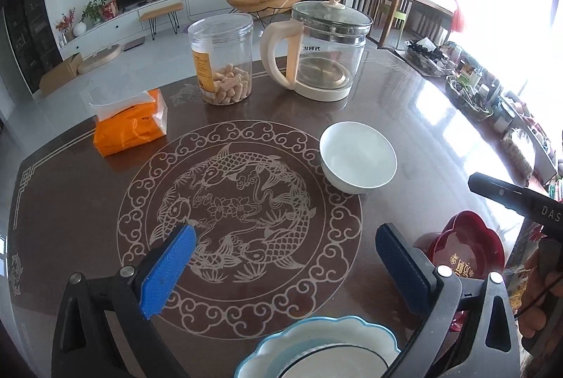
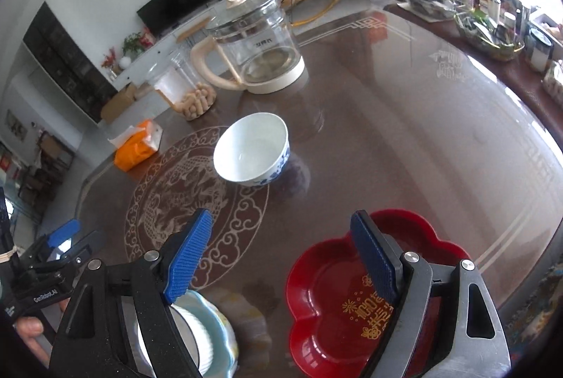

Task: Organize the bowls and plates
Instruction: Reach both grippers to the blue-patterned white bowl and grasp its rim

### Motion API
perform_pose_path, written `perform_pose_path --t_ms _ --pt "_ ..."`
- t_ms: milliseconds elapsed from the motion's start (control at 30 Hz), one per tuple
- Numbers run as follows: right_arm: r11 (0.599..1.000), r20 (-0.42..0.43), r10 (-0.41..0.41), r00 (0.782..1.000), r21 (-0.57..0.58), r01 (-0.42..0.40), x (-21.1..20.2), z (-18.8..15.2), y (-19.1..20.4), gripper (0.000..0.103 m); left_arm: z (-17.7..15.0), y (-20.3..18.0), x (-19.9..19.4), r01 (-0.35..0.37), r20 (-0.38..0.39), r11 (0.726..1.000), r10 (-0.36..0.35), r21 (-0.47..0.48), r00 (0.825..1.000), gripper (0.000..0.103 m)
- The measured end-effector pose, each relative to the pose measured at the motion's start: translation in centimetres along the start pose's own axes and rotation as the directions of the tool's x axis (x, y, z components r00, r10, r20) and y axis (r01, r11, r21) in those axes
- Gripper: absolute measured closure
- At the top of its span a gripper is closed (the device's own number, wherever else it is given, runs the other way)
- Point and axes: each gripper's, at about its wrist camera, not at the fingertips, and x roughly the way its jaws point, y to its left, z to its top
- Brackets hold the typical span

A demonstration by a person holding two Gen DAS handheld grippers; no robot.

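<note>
A white bowl [image 1: 358, 157] with blue flowers on its side stands upright on the brown table; it also shows in the right wrist view [image 2: 251, 148]. A red flower-shaped dish [image 2: 346, 293] lies near the front right, also seen in the left wrist view [image 1: 466, 246]. A light-blue scalloped plate [image 1: 316, 348] with a white dish on it lies at the front edge, also in the right wrist view [image 2: 211, 339]. My left gripper [image 1: 285, 258] is open and empty above the table's fish medallion. My right gripper [image 2: 281, 255] is open and empty, its right finger over the red dish.
A glass kettle [image 1: 323, 51], a clear snack jar [image 1: 221, 59] and an orange tissue pack [image 1: 130, 123] stand at the table's far side. Trays of bottles and clutter [image 1: 475, 89] line the right edge.
</note>
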Motion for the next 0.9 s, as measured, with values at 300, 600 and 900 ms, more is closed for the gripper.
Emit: perform_pose_path --t_ms 300,600,900 --pt "0.987 -0.161 0.077 0.984 0.151 -0.053 8.6 5.0 -1.4 0.052 6.4 -0.2 11.4 -0.017 -0.177 0.995 -0.001 -0.099 0.984 0.031" --pt "0.995 -0.258 -0.006 0.966 0.095 0.031 15.4 5.7 -0.6 0.052 6.6 -1.9 16.4 -0.016 -0.239 0.996 -0.005 -0.084 0.971 0.046" --pt "0.995 -0.246 0.017 0.969 0.104 0.009 15.6 4.7 -0.6 0.089 6.4 -3.7 16.8 0.064 -0.253 0.995 -0.082 -0.079 0.964 0.098"
